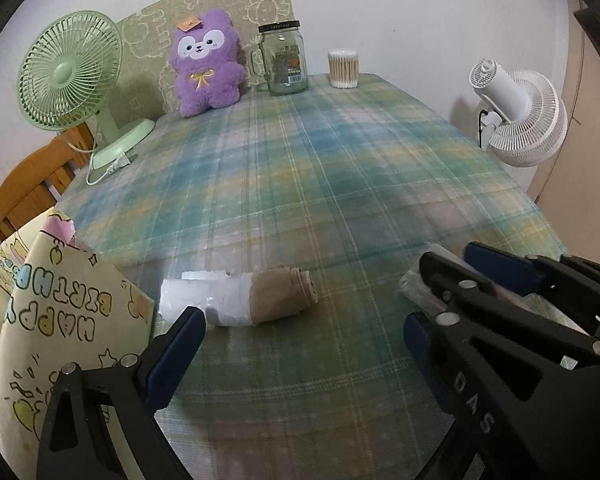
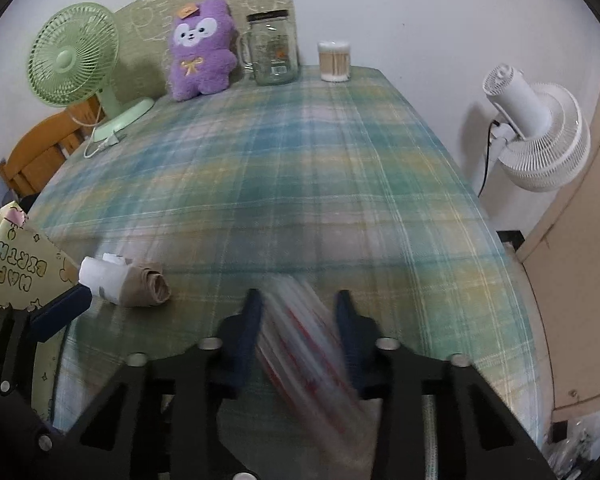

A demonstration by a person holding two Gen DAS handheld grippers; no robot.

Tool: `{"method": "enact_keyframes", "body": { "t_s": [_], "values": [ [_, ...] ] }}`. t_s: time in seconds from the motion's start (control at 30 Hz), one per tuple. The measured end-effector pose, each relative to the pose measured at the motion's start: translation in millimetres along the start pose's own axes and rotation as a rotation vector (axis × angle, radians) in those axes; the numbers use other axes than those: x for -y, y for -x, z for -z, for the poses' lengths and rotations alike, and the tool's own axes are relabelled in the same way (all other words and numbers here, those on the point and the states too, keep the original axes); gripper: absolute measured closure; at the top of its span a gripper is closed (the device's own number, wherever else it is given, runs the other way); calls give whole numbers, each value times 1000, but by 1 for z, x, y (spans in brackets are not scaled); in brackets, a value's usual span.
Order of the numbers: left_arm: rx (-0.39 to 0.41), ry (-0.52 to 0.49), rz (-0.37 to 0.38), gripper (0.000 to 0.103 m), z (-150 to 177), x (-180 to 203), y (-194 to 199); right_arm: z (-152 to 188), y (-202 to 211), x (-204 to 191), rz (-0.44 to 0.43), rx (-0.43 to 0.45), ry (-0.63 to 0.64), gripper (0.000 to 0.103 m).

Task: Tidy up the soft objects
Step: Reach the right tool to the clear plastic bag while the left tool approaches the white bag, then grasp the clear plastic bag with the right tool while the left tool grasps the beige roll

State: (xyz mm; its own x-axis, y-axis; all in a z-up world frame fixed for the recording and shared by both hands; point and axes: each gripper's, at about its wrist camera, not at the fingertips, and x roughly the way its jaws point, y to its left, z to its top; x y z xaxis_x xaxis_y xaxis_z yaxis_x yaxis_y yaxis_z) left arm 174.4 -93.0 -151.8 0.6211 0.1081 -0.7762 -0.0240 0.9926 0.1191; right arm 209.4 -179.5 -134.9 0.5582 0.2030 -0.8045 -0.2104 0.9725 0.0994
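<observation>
We see the right hand-held gripper (image 2: 300, 312) at the near edge of the worktop (image 2: 300, 152), which is covered by a plaid cloth. Its jaws are closed on a blurred, clear-wrapped packet (image 2: 304, 344) with red and white stripes. The left hand-held gripper (image 1: 304, 332) stands open with nothing between its jaws; its left finger tip (image 1: 188, 320) sits just beside a rolled beige-and-white cloth (image 1: 256, 296) lying near the worktop's near left corner. A yellow gift bag (image 1: 60, 320) stands to the left of that roll. At the far edge stand a purple plush toy (image 1: 208, 64), a glass jar (image 1: 284, 60) and a tub of cotton swabs (image 1: 343, 69), with a green fan (image 1: 70, 74) at the far left.
</observation>
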Motion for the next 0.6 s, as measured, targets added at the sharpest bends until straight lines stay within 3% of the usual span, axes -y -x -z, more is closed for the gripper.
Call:
{"method": "enact_keyframes", "body": {
  "t_s": [0.17,0.47,0.6],
  "values": [
    [11,5,-14,3,-2,-3,-1,-3,0,-1,-4,2,-10,91],
    [48,29,-21,5,-13,-9,1,-13,8,1,-19,38,-52,91],
    [70,41,-24,12,-17,-13,-2,-17,9,-1,-23,48,-59,91]
  ]
}}
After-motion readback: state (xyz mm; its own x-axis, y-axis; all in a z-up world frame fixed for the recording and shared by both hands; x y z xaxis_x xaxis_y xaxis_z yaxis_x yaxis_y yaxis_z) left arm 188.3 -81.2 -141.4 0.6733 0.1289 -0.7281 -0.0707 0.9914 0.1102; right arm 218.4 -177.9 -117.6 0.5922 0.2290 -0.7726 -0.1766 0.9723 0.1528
